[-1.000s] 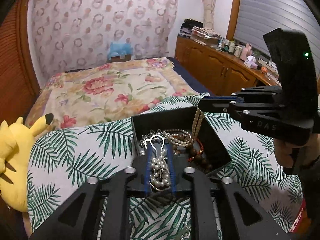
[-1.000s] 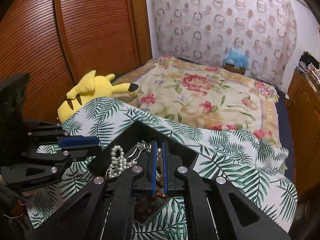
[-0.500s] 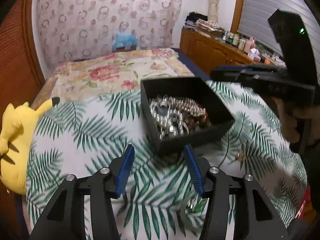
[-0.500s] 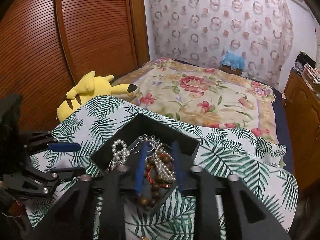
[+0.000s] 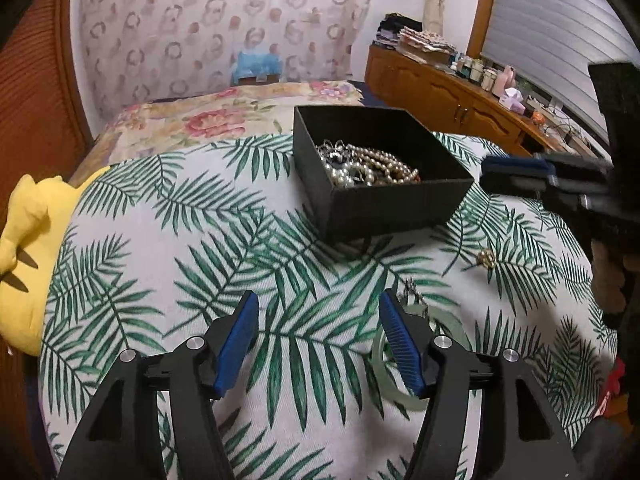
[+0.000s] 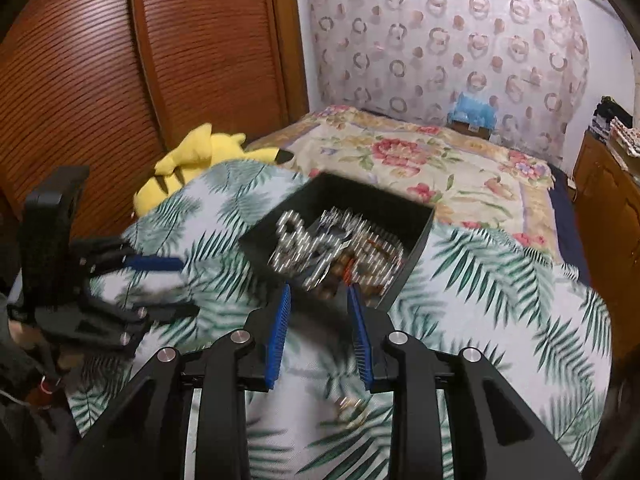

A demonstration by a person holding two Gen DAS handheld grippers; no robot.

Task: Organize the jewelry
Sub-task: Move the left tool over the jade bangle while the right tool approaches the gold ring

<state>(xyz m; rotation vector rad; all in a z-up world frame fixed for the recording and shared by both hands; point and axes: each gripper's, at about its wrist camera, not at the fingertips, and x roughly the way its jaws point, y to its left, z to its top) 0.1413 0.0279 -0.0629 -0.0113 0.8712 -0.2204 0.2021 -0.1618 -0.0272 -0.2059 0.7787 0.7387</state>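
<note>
Box: the black box [image 5: 384, 196] sits on the palm-leaf cloth [image 5: 168, 248] at about 12 o'clock from the left gripper [image 5: 318, 340]; pearl strands and dark beads [image 5: 368, 166] are heaped inside.
Loose pieces: a pale green bangle [image 5: 424, 360] lies at 3 o'clock, just beside that gripper's right-hand finger, partly hidden by it; a small silver piece [image 5: 412, 290] lies at its upper edge, and a gold bead-like item [image 5: 486, 258] sits at 2 o'clock, apart from the box.
Left tongs: spread wide, empty, low over the cloth.
Right tongs: the right gripper [image 6: 320, 332] is parted and empty, just short of the box's near corner; this view is motion-blurred.
Handling: the bangle looks rigid, smooth and likely slippery and breakable, so a pinch across its band seems best. The small pieces look light and easily nudged into the soft cloth.
Bystander: a yellow plush toy [image 5: 24, 256] lies at 9 o'clock.
</note>
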